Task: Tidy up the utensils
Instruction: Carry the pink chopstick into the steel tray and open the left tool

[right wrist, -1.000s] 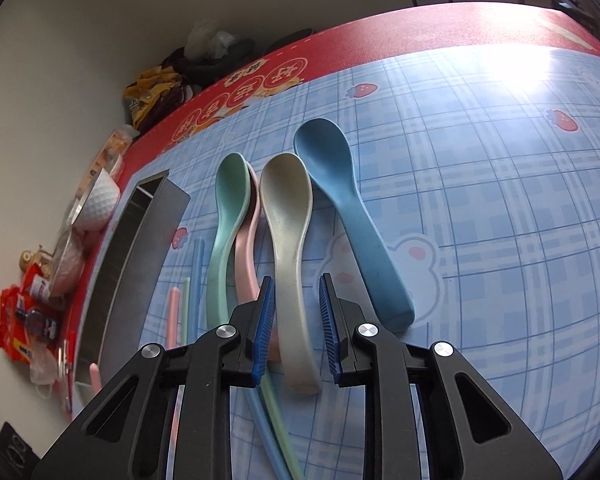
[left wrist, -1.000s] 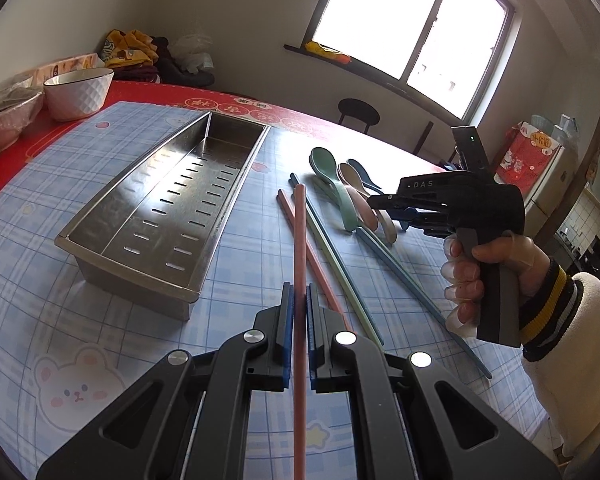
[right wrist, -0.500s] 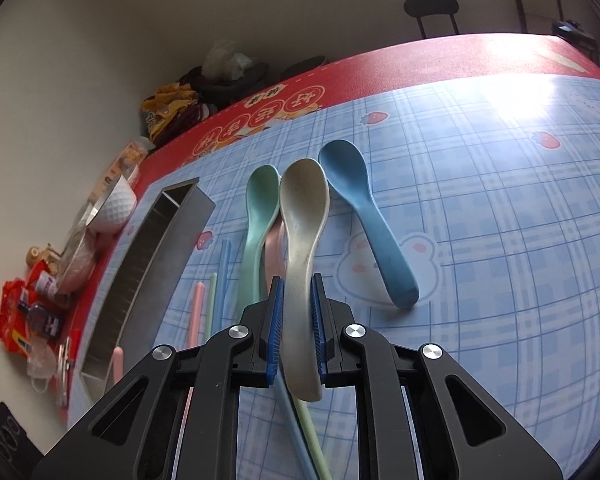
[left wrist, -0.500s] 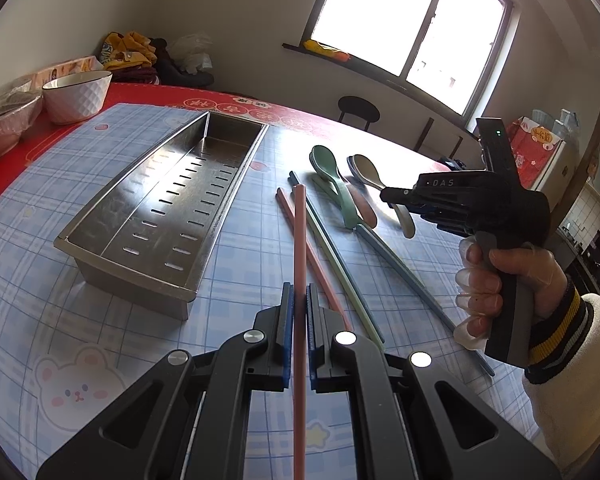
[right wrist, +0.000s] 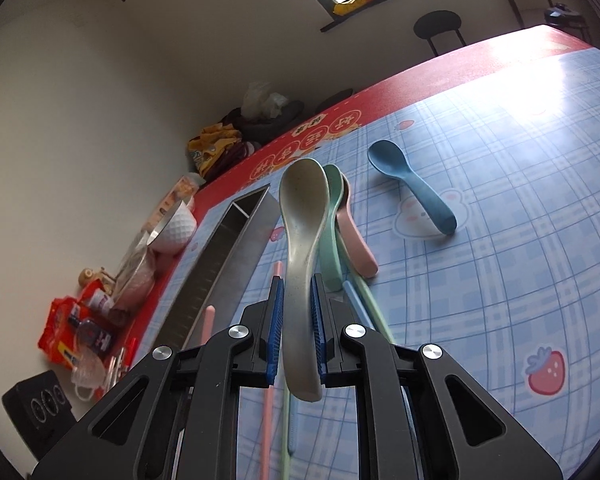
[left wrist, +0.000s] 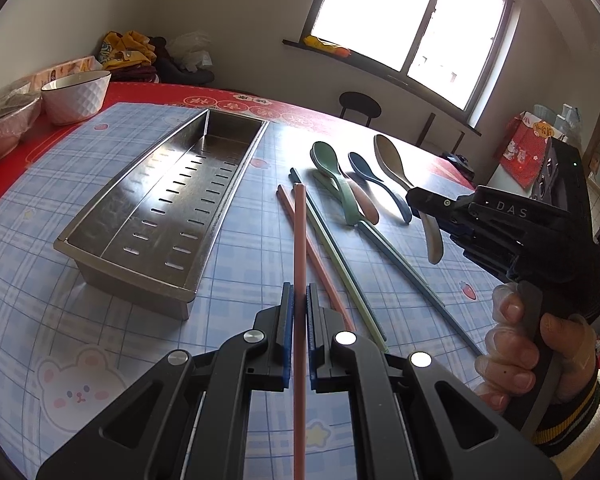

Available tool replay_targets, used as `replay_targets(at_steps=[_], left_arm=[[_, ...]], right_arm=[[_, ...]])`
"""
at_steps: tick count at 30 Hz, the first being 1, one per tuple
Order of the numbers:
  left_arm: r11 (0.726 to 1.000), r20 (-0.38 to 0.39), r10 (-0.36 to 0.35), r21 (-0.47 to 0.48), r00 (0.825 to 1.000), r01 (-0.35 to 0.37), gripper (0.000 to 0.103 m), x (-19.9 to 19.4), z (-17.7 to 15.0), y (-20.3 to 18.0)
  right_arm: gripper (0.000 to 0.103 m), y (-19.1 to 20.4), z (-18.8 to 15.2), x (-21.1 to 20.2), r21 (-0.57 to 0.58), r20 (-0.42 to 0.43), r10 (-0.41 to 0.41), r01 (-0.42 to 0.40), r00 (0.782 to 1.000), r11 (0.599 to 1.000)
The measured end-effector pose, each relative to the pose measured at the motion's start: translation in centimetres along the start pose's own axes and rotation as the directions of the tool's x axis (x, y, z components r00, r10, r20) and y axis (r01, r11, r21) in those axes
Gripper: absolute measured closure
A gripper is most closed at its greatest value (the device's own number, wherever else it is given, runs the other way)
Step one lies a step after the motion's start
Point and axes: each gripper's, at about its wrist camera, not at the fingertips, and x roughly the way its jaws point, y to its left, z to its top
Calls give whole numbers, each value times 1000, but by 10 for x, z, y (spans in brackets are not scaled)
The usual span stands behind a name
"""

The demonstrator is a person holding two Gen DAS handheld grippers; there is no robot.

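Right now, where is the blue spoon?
The blue spoon lies flat on the checked tablecloth, off to the right of the green spoon and pink spoon in the right wrist view, apart from them.

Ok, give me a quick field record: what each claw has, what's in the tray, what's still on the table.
left claw: shut on pink chopstick
right claw: shut on beige spoon, lifted off the table
metal tray: holds nothing yet
spoons left on table: green spoon, pink spoon, blue spoon
chopsticks left on table: second pink chopstick, green chopstick, blue chopstick
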Motion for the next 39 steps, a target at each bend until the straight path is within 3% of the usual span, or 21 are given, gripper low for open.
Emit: replay_targets(at_steps=[8, 19, 34, 39], left_arm=[[1000, -13, -16, -1, 1000, 16, 97, -8, 4, 2], [1000, -16, 16, 5, 1000, -16, 97, -14, 22, 14], [1000, -6, -11, -7, 1000, 11, 97, -30, 40, 16], [1000, -12, 7, 16, 1000, -7, 97, -34, 65, 26]], right_arm=[[89, 9, -7, 3, -49, 4, 12, -11, 1000, 999], [89, -3, -12, 13, -18, -20, 70, -70, 997, 997], [89, -12, -13, 12, 21, -26, 113, -112, 993, 993], [89, -11, -13, 12, 21, -25, 113, -112, 993, 993]])
